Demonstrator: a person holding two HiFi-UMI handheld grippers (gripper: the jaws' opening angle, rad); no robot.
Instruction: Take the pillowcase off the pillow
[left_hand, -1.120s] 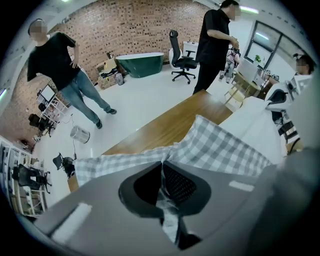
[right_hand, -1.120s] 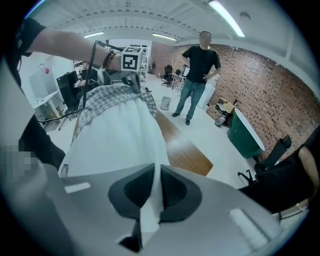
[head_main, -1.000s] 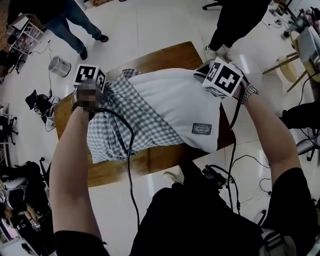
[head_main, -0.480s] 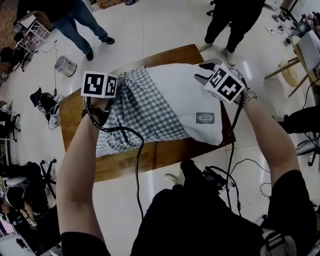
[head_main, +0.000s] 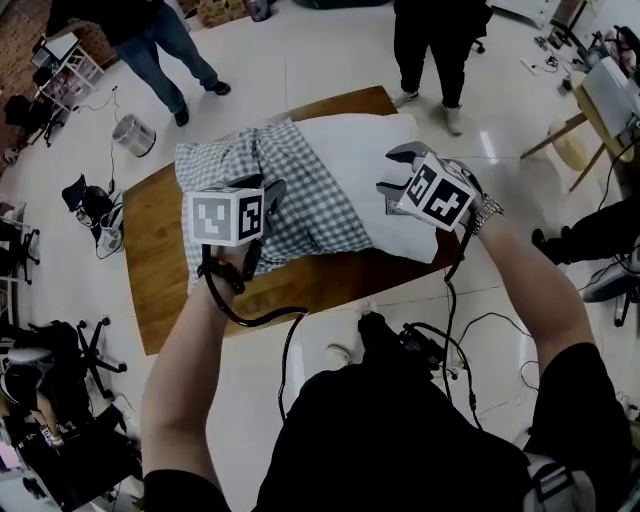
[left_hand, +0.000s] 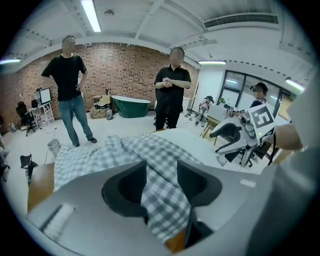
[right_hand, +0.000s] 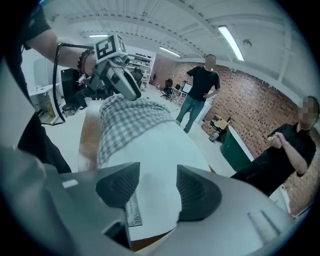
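- Overhead, from the head view: a brown wooden table carries a white rectangular pillow, its left part sheathed in a grey-and-white checked cloth pillowcase; the right part of the pillow lies bare; the left gripper sits at the near edge of the checked cloth, and the right gripper at the pillow's near right end, its jaws visibly spread; two standing persons and a small metal bucket occupy the pale floor beyond the table.
- Left gripper view: the left gripper is clenched on a fold of the pillowcase, the checked cloth filling the gap between the jaws and running up over them; the bare pillow shows behind to the right; the right gripper is seen further right; a green bathtub stands against the brick wall.
- Right gripper view: the right gripper is released, jaws apart astride the end of the pillow; a small sewn label lies just beside the left jaw; the pillowcase covers the far part, where the left gripper holds it; the table shows at the left.
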